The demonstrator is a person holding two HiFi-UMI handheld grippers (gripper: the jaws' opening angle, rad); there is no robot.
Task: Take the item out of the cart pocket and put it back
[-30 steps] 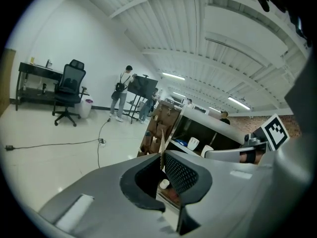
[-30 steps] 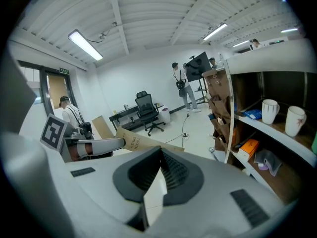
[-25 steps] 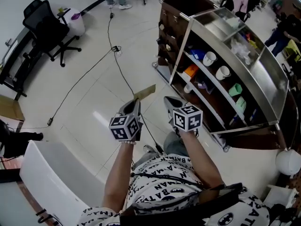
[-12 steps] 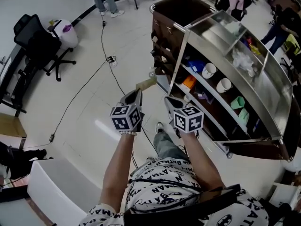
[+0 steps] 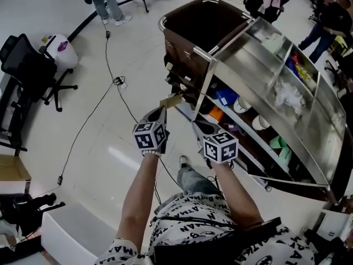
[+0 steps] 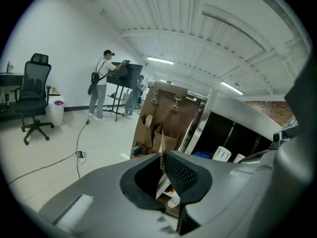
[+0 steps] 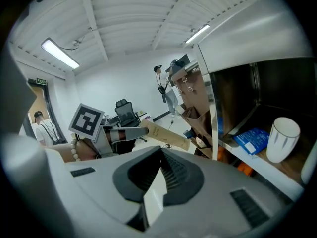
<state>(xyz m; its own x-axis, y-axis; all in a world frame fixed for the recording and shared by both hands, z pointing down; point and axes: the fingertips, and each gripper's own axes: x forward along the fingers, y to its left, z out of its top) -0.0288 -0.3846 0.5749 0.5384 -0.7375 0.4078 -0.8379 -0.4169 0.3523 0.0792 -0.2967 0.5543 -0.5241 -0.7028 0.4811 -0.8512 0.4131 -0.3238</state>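
Head view: I see the left gripper (image 5: 161,112) at frame centre, jaws pinched on a flat tan packet (image 5: 171,100). The packet juts up and right toward the cart (image 5: 251,51). It hangs in the air just short of the brown fabric pockets (image 5: 177,79) on the cart's near end and sits in none of them. The right gripper (image 5: 197,125) is just right of centre, jaws pressed together on nothing. An office chair (image 5: 30,65) stands at far left. Left gripper view: the jaws clamp the packet, seen edge-on as a thin upright strip at centre, with the pockets directly behind it. Right gripper view: its own jaws are closed and empty at lower centre. The left gripper with the packet shows at mid-left, the packet's tip close to the pockets. A white cup (image 7: 282,138) and a blue pack (image 7: 251,139) sit on a cart shelf at right.
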